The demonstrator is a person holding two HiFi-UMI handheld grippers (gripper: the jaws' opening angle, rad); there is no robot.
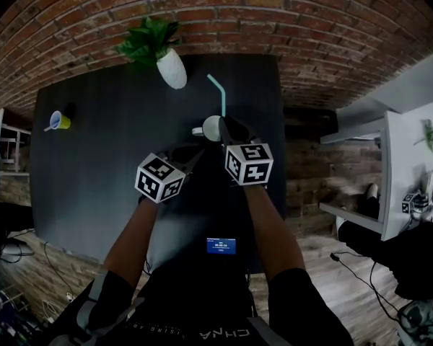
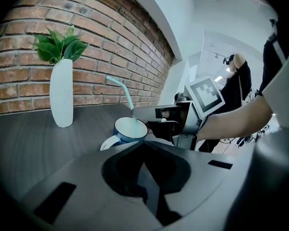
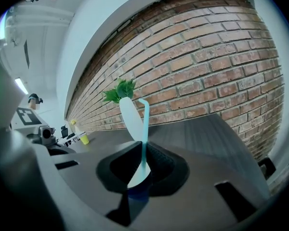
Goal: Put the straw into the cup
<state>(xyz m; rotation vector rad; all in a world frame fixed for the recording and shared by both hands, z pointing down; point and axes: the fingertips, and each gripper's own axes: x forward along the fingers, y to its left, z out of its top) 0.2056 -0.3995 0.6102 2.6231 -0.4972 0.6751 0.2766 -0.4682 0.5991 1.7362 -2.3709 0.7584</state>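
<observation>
A white-lined blue mug (image 1: 211, 127) stands mid-table on the dark table (image 1: 94, 164). A teal bendy straw (image 1: 216, 91) rises out of it, its lower end inside the mug (image 2: 130, 129). My right gripper (image 1: 229, 130) hovers just right of the mug's rim, shut on the straw (image 3: 144, 129). In the right gripper view the straw runs down between the jaws (image 3: 143, 150) into the mug (image 3: 138, 177) below. My left gripper (image 1: 195, 156) is shut and empty. Its tip (image 2: 143, 146) sits just short of the mug, near the handle (image 2: 108, 142).
A white vase with green leaves (image 1: 172, 69) stands at the table's far edge against the brick wall. A yellow cup (image 1: 59, 121) sits at the far left. White shelving (image 1: 390, 171) is off to the right. A person (image 2: 238, 78) stands in the background.
</observation>
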